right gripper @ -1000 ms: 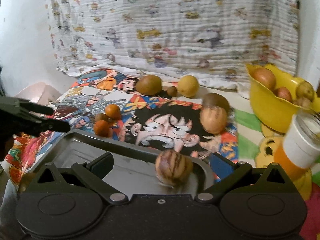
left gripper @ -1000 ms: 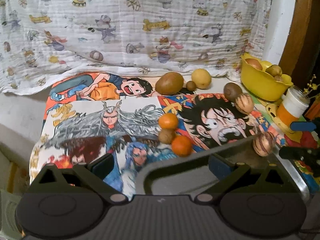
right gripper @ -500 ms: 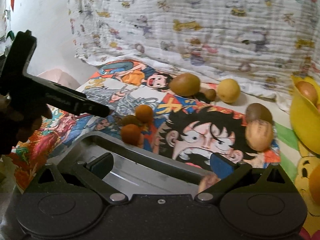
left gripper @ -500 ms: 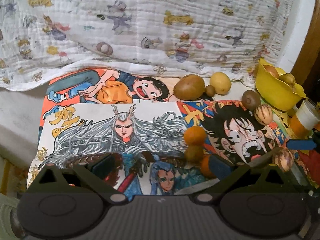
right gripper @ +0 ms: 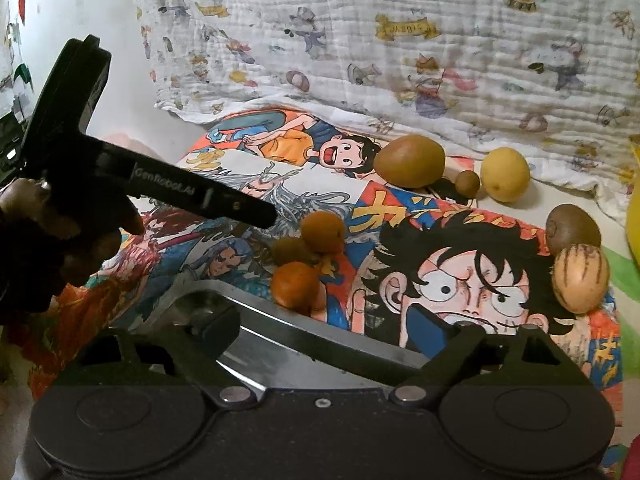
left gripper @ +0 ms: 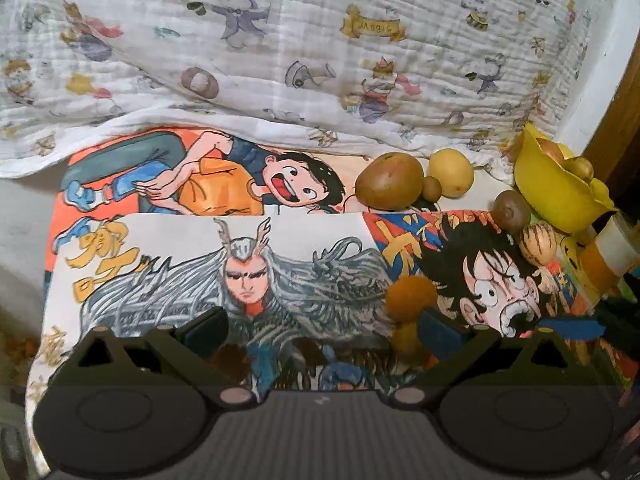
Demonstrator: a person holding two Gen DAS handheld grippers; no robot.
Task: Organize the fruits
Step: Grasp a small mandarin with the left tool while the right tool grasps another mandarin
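Observation:
Fruits lie on a cartoon-printed cloth: two oranges (right gripper: 322, 231) (right gripper: 295, 284) and a small brown fruit (right gripper: 289, 250) in a cluster, a big brown fruit (right gripper: 409, 161), a yellow lemon (right gripper: 505, 174), a kiwi (right gripper: 573, 229) and a striped fruit (right gripper: 581, 277). A metal tray (right gripper: 320, 340) sits under my right gripper (right gripper: 332, 332), which is open and empty. My left gripper (left gripper: 324, 330) is open and empty, just left of the orange cluster (left gripper: 411, 295). It also shows in the right wrist view (right gripper: 240, 210).
A yellow bowl (left gripper: 556, 196) holding several fruits stands at the far right, with a jar of orange liquid (left gripper: 608, 256) in front of it. A printed white blanket (left gripper: 304, 52) hangs behind the table. A tiny brown fruit (right gripper: 467, 182) lies beside the lemon.
Both grippers have swung left. The left gripper has moved off the tray toward the orange cluster. The striped fruit in the tray has passed out of the right wrist view.

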